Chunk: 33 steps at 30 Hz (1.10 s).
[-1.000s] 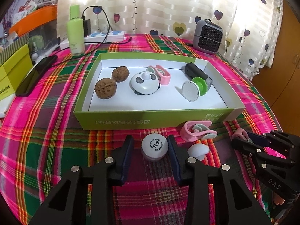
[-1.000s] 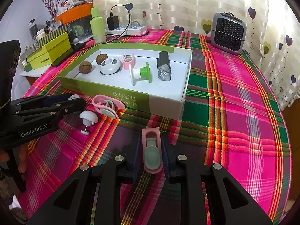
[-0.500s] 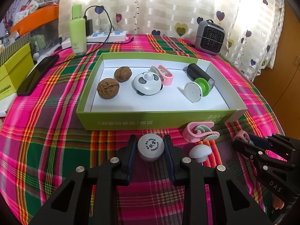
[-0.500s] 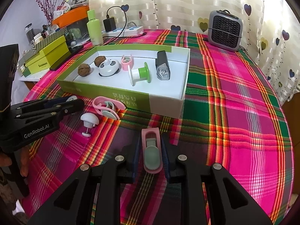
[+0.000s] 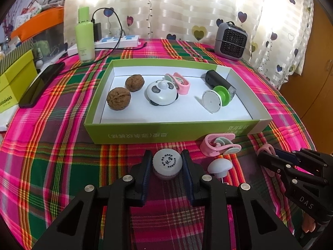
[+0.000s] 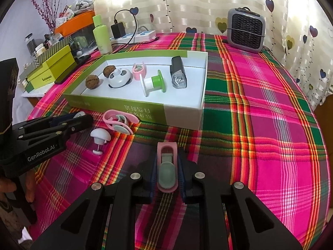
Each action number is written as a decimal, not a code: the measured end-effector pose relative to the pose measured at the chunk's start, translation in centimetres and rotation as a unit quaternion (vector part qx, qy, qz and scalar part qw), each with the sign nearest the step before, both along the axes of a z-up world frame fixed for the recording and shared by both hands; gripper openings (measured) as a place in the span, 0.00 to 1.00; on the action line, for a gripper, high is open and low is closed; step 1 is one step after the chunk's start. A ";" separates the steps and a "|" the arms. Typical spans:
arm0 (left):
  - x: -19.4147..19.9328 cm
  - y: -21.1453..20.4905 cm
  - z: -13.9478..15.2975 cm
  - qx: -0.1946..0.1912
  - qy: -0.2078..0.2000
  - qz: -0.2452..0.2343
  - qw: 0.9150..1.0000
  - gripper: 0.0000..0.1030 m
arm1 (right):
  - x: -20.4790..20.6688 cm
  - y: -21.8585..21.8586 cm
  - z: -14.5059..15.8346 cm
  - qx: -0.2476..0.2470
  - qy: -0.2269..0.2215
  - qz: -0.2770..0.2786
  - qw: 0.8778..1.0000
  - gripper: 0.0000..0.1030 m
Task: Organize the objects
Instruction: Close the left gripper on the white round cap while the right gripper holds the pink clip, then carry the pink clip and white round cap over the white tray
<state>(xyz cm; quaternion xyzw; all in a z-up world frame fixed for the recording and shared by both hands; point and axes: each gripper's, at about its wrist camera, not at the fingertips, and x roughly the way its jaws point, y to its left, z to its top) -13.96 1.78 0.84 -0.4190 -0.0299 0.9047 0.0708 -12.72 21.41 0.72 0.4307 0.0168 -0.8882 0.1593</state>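
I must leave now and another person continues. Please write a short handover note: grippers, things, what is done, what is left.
Left gripper: shut on the white cap, jaws have just closed on it.
Right gripper: shut on a pink clip, jaws have just closed.
Both are low over the cloth, in front of the box.
Done: walnuts, panda, spool, a clip and a black device lie in the box.
Left: cap, held clip, open pink clip, white knob.

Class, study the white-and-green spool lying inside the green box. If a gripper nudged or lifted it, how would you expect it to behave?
The spool lies on its side on round flanges, so a nudge would probably roll it across the box floor. It looks like hollow plastic, likely light and stiff. Its smooth, narrow core may slip unless gripped squarely.
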 end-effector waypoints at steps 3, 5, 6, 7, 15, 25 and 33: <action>0.2 0.2 0.1 -0.002 0.002 -0.003 1.000 0.25 | 0.1 0.0 0.0 -0.004 0.000 0.001 1.000 0.18; 0.3 0.2 0.2 -0.005 0.004 -0.002 1.000 0.25 | 0.2 0.0 0.1 -0.006 0.002 0.002 1.000 0.18; 0.4 0.3 0.2 -0.008 0.005 -0.003 1.000 0.25 | 0.2 -0.1 0.1 -0.006 0.002 0.004 1.000 0.18; 0.4 0.4 0.3 -0.008 0.005 -0.003 1.000 0.25 | 0.2 -0.1 0.1 -0.006 0.001 0.004 1.000 0.18; 0.7 0.7 0.7 -0.008 0.010 -0.012 1.000 0.25 | 0.4 -0.2 0.3 -0.013 0.006 0.004 1.000 0.18; 1.2 0.8 1.6 -0.002 0.019 -0.018 1.000 0.25 | 0.6 -0.5 0.9 -0.021 0.013 0.009 1.000 0.18; 1.3 0.5 2.4 0.011 0.026 -0.022 0.999 0.25 | 0.6 -0.8 1.7 -0.025 0.020 0.012 0.999 0.18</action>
